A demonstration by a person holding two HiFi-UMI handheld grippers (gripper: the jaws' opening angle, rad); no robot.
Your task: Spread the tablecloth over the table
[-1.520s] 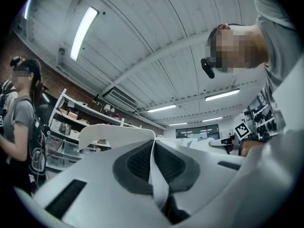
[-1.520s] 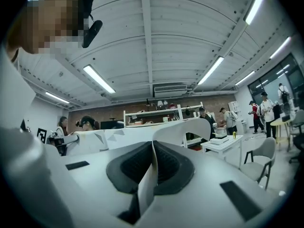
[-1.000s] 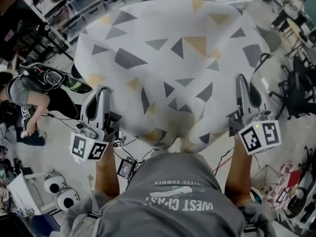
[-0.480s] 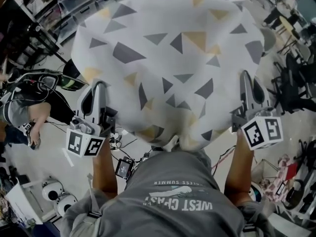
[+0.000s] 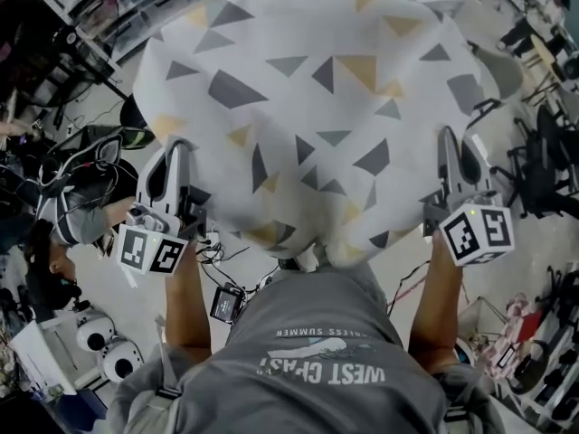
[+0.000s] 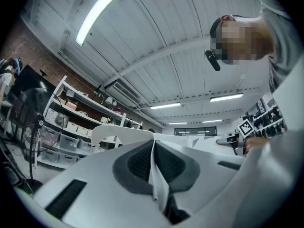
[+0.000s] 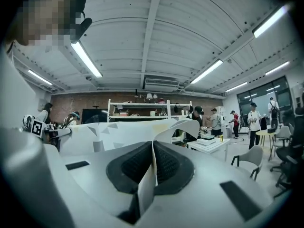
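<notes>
Head view, nearest: the person's grey shirt at the bottom, both forearms reaching forward. Marker cube sits at the body end of the left gripper, and the right gripper has one too. The two grippers are well apart, one at each side of the near edge of the tablecloth.

Left gripper view: jaws closed on a thin fold of the cloth, pinched between the dark pads. Right gripper view: same, jaws clamped tight on a cloth fold between the pads.

The cloth is white with grey and yellow triangles. It is held up off the floor and bulges in a wide dome away from the person. Its near edge sags between the two grippers, just in front of the shirt. What lies under it is hidden.

Beyond: cables on the floor, a crouching person at left, dark chairs at right. Farther back, in the right gripper view: white shelving against a brick wall, a small white table, and several standing people.
</notes>
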